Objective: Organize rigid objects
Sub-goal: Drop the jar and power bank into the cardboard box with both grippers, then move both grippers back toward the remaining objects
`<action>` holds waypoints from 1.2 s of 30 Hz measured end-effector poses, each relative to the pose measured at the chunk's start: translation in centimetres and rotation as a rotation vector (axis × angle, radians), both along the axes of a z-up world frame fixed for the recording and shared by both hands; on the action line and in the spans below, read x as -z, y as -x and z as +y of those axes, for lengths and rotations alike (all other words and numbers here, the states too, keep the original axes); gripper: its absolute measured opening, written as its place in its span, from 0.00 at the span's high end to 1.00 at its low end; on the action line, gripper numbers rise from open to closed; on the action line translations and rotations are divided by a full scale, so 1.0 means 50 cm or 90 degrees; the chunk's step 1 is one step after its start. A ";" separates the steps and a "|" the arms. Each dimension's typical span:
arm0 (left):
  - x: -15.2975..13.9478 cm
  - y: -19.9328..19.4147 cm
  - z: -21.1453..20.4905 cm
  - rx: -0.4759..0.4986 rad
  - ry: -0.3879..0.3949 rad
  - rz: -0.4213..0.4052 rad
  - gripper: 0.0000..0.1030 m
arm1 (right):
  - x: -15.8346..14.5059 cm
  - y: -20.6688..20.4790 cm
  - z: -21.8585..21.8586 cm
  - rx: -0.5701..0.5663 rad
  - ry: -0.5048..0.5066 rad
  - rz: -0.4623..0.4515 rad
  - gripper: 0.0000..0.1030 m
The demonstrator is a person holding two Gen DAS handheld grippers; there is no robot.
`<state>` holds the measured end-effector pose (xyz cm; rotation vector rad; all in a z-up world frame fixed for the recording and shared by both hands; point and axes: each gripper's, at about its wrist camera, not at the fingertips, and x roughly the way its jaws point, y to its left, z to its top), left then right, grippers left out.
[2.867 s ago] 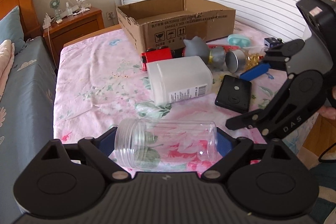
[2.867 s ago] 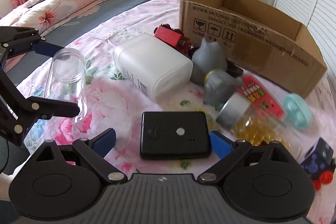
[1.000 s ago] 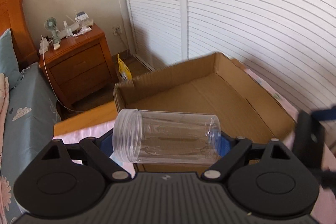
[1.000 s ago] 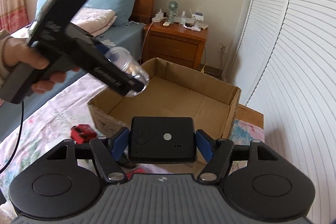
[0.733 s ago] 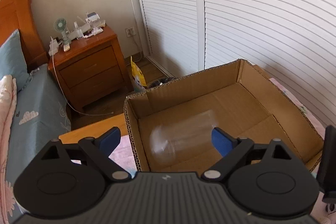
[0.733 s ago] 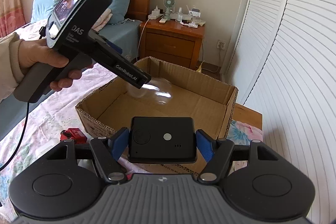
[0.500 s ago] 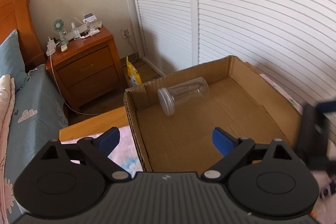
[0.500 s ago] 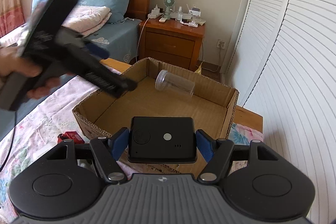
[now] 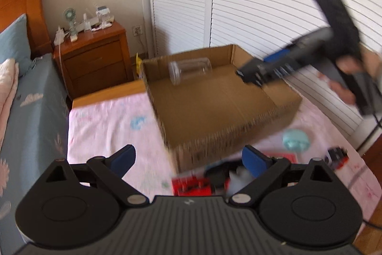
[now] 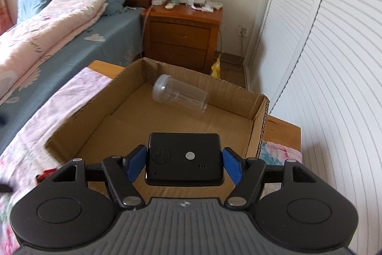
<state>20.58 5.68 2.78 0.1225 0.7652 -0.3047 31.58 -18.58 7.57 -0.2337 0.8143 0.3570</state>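
Lying on its side against the cardboard box's [image 10: 259, 121] far wall, a clear plastic jar [image 10: 180, 95] is seen. Left gripper [image 9: 188, 159] jaws released, empty; a black device [image 10: 184, 155] is clamped by the right gripper [image 10: 185, 163] above the box.

The cardboard box [image 10: 259, 128] stands open at the top, and most of its floor lies bare. Only a clear plastic jar [image 10: 181, 96] lies on its side against the far wall, leaving the near and middle floor free. In the left wrist view the right tongs [image 9: 250, 74] reach over the box's right rim, blocking that side. Left of the box the pink floral cloth [image 9: 105, 121] is bare; near its front wall toys crowd the cloth.
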 end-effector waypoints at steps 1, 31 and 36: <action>0.005 0.014 0.003 -0.006 0.001 0.000 0.07 | 0.005 -0.015 0.001 0.010 0.001 0.003 0.28; 0.114 0.146 -0.023 0.018 -0.008 0.011 0.04 | 0.075 0.211 -0.150 0.228 0.056 0.029 0.00; 0.125 0.154 -0.029 0.012 0.012 0.023 0.04 | 0.130 0.244 -0.205 0.257 0.035 0.084 0.00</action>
